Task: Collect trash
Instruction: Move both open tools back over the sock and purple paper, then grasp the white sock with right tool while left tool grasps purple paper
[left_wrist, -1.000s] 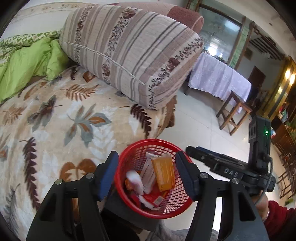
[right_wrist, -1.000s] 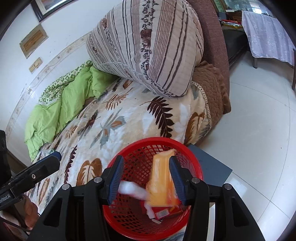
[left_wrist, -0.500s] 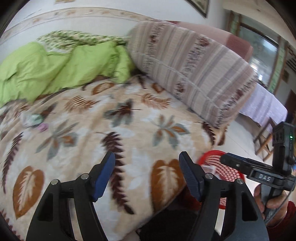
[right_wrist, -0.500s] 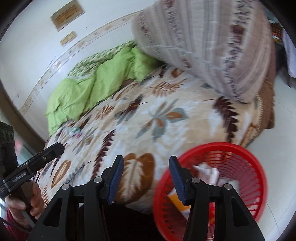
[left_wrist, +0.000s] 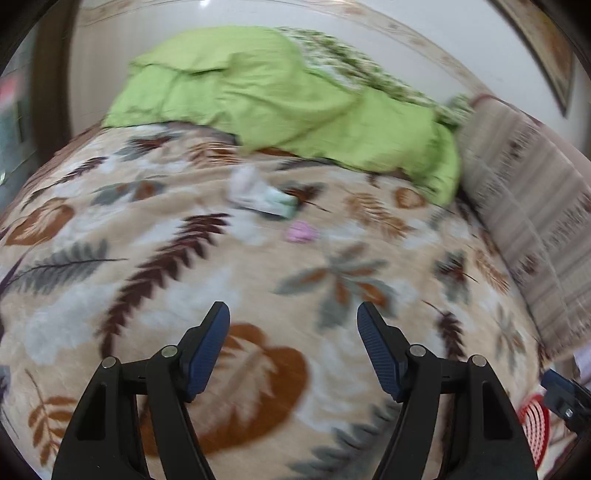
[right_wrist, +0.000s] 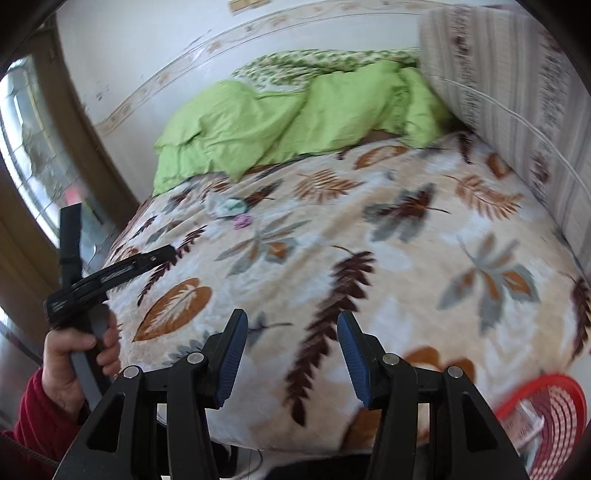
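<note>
On the bed, a leaf-patterned blanket (left_wrist: 258, 266) covers nearly the whole surface in both wrist views. Along its far edge lies a bunched green quilt (left_wrist: 280, 96), and at the right stands a large striped cushion (right_wrist: 517, 85) leaning over the blanket. At the near right edge of the bed, below the blanket's hem, sits the red mesh basket (right_wrist: 554, 413), with pale wrappers visible inside. The left gripper (left_wrist: 293, 314) hangs above the blanket with its blue pads (left_wrist: 207, 350) well apart and nothing between them. The right gripper (right_wrist: 291, 321) likewise stands with its jaws parted and empty. In the right wrist view, the person's left hand (right_wrist: 74, 354), in a red sleeve (right_wrist: 33, 424), grasps the left tool's handle. The remaining trash lies toward the far side of the blanket, near the quilt: a crumpled white-and-green wrapper (left_wrist: 262, 195) and, just beside it, a small pink scrap (left_wrist: 303, 232). Both are blurred.
</note>
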